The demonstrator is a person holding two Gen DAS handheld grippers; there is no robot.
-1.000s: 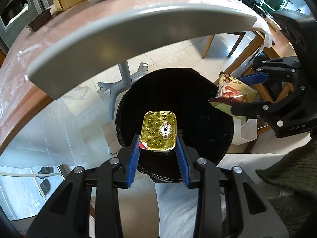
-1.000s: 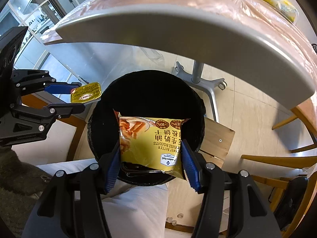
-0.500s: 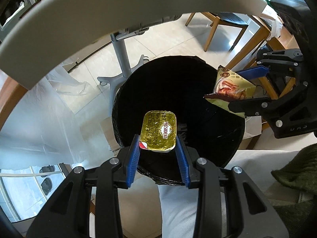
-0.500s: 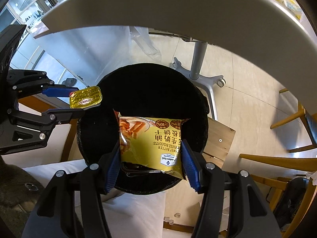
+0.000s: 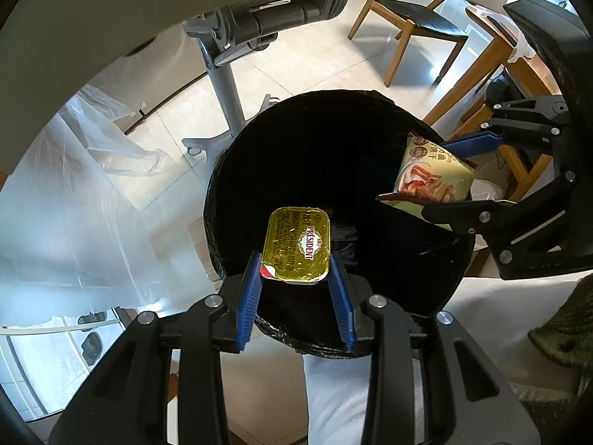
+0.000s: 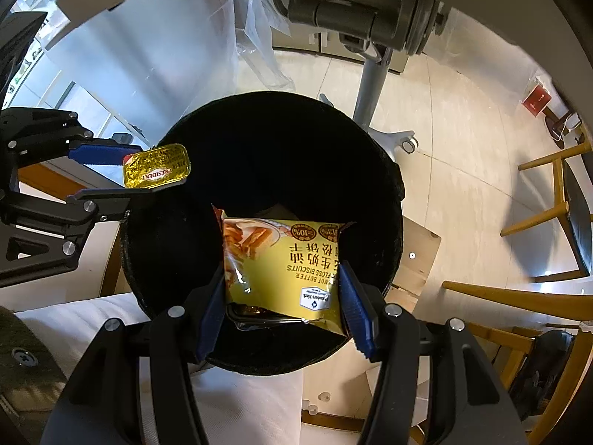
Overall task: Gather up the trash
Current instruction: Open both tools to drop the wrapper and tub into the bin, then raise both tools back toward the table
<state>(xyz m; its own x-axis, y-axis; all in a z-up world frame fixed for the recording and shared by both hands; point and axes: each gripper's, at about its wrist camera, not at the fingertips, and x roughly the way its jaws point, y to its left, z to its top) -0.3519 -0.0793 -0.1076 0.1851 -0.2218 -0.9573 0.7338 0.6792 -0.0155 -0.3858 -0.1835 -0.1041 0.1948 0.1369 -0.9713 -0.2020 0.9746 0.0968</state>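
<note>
In your left wrist view, your left gripper (image 5: 295, 280) is clamped on a gold foil butter portion (image 5: 297, 244) marked PRESIDENT, held flat between the blue pads (image 5: 249, 296) over the near rim of the black-lined trash bin (image 5: 229, 170). Off to the right you see your right gripper (image 5: 465, 174) side-on, pinching a yellow-green biscuit packet (image 5: 433, 181) over the bin's far-right edge; this view shows the packet's printed face only at an angle. It also shows a wooden chair (image 5: 411, 26) beyond the bin and a grey table pedestal (image 5: 226, 85) beside it. Your right wrist view gives what the first cannot: the biscuit packet (image 6: 281, 270) head-on, upside down, its torn top edge pointing into the trash bin (image 6: 385, 185), squeezed between the right gripper (image 6: 283, 309) pads, with a dark tray visible at its lower end. Here your left gripper (image 6: 107, 174) appears at the left, holding the butter portion (image 6: 156, 166) just over the bin's left rim.
</note>
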